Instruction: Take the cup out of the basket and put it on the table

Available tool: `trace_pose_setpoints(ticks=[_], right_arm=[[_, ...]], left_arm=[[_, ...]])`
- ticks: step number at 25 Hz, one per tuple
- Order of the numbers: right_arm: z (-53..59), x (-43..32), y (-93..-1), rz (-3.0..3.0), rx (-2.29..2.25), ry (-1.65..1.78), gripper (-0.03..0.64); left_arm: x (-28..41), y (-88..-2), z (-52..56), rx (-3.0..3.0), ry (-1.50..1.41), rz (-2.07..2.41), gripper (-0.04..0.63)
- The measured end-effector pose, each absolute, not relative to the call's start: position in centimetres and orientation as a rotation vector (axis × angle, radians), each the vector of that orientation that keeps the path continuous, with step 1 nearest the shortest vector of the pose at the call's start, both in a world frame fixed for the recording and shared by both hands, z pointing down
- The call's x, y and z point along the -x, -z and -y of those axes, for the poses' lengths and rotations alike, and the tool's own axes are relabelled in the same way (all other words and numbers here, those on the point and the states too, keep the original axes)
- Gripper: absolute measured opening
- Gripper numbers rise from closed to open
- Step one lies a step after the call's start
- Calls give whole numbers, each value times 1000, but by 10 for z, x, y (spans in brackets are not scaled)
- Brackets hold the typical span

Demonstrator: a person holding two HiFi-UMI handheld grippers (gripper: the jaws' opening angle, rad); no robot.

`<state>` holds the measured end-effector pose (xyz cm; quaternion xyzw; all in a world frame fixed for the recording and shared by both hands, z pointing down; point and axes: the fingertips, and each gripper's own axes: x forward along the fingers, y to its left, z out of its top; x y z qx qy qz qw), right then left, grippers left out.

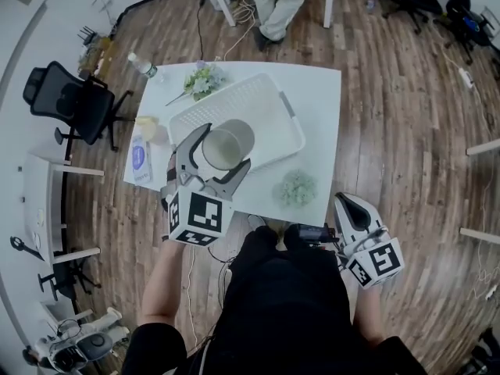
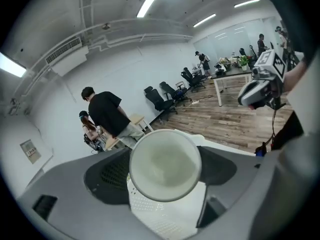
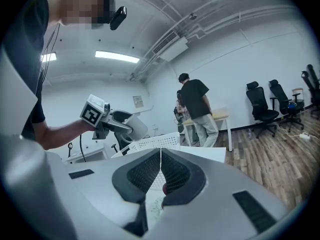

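Note:
My left gripper (image 1: 225, 147) is shut on a pale, cream-coloured cup (image 1: 223, 148) and holds it in the air above the near end of the white perforated basket (image 1: 269, 92) on the white table (image 1: 316, 92). In the left gripper view the cup (image 2: 165, 164) sits between both jaws with its open mouth facing the camera. From the right gripper view the cup (image 3: 131, 125) hangs clear above the basket (image 3: 155, 143). My right gripper (image 1: 344, 203) is shut and empty, low and off the table's near right corner, its jaws (image 3: 161, 151) pressed together.
On the table are a flower bunch (image 1: 201, 79), a water bottle (image 1: 144, 67), a blue-labelled packet (image 1: 139, 158) at the left edge and a green fuzzy clump (image 1: 298, 187) near the front. A black office chair (image 1: 74, 104) stands left; a person (image 1: 273, 2) stands beyond the table.

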<state>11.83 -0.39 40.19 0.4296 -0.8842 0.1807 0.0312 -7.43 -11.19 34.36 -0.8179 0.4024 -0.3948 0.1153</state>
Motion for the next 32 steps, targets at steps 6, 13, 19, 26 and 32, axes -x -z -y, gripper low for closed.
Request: trace_pose_setpoints(ticks=[6,13,19,26,32], right_arm=[[7,-105,-399,2728,-1295,-529,26],[7,-112,-402,2697,-1327,-533,26],[2,-118,-406,2671,-1350,-547,26],[-5,-127,-410,2642,-1371,-574,26],[-8,-133,-412,2623,-1385,-586,26]], left_arm=[[71,-364,52,2383,1250,-1093,422],[49,-428,3,2469,1371,-984,421],[49,-504,-10,2432,1552,-867,422],[55,-580,-7,2494,1716,-826,422],[52,-620,-2,2507,1813,-760,422]])
